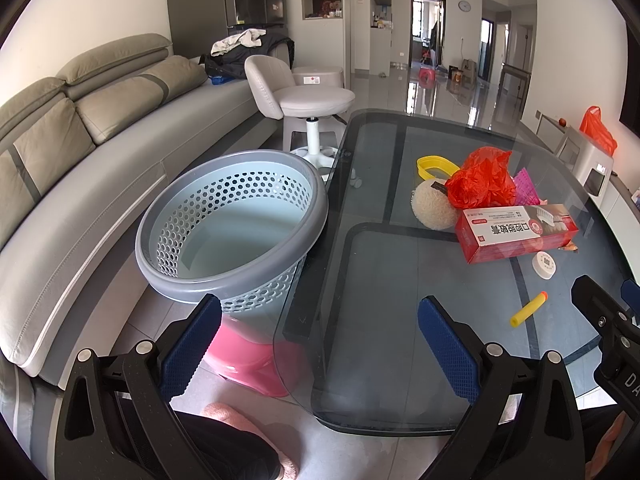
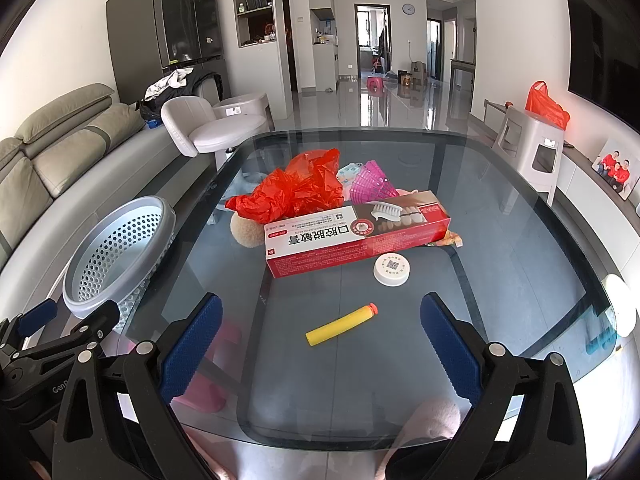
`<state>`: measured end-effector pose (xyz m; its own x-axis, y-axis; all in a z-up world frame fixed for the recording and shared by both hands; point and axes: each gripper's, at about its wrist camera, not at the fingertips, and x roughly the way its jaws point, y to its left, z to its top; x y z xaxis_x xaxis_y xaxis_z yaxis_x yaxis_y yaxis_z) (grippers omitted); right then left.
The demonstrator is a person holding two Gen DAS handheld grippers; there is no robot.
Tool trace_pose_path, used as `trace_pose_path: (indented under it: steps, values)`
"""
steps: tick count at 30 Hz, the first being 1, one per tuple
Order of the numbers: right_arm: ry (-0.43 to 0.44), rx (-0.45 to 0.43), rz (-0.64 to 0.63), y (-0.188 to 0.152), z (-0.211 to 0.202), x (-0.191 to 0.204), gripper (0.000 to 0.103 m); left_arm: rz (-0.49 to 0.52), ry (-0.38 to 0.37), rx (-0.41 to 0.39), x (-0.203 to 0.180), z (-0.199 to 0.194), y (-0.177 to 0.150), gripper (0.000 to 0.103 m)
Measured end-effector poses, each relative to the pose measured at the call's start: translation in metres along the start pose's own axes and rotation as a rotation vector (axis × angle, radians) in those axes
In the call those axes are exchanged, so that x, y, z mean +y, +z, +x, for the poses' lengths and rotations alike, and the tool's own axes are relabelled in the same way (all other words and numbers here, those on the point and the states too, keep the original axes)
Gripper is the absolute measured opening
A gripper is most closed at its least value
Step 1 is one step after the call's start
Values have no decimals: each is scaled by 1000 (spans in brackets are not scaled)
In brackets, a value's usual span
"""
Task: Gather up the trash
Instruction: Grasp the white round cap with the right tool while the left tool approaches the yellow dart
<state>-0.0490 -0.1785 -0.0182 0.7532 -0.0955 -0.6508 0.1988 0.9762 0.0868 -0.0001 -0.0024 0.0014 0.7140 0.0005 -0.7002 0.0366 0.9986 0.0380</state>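
Observation:
A grey perforated trash basket [image 1: 232, 224] stands on a pink stool left of the glass table; it looks empty and also shows in the right wrist view [image 2: 116, 252]. On the table lie a red toothpaste box [image 2: 356, 236], a crumpled red plastic bag [image 2: 296, 188], a yellow foam dart [image 2: 340, 324], a white round cap [image 2: 392, 268], a beige sponge ball [image 2: 246, 232] and a pink mesh piece [image 2: 372, 186]. My left gripper [image 1: 320, 344] is open over the table's left edge. My right gripper [image 2: 320, 348] is open, just short of the dart.
The glass table [image 2: 520, 280] fills the middle. A yellow ring [image 1: 434, 166] lies behind the bag. A grey sofa [image 1: 80, 168] runs along the left, with a white swivel chair [image 1: 304, 100] beyond the basket. A grey stool with an orange bag [image 2: 532, 140] stands right.

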Motion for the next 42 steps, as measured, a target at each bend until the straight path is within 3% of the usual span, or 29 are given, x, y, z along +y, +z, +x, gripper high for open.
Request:
trace_pose_path:
  steps: [10,23,29,34,42]
  values:
    - [-23,20,19,-7,8,-8,95,3,-9,5,-4,0,-1,97]
    - [-74,122,73,-25,41,-39,95,35,-36,63,-19,33,-10,97]
    - [-108,122,67,-18,53,-54,95,59,-44,88,-31,46,-11,97]
    - [-40,165,89,-4,73,-78,95,63,-68,101,-42,55,-11,97]
    - [-3,217,-6,16,109,-97,94,83,-110,110,-75,63,-8,97]
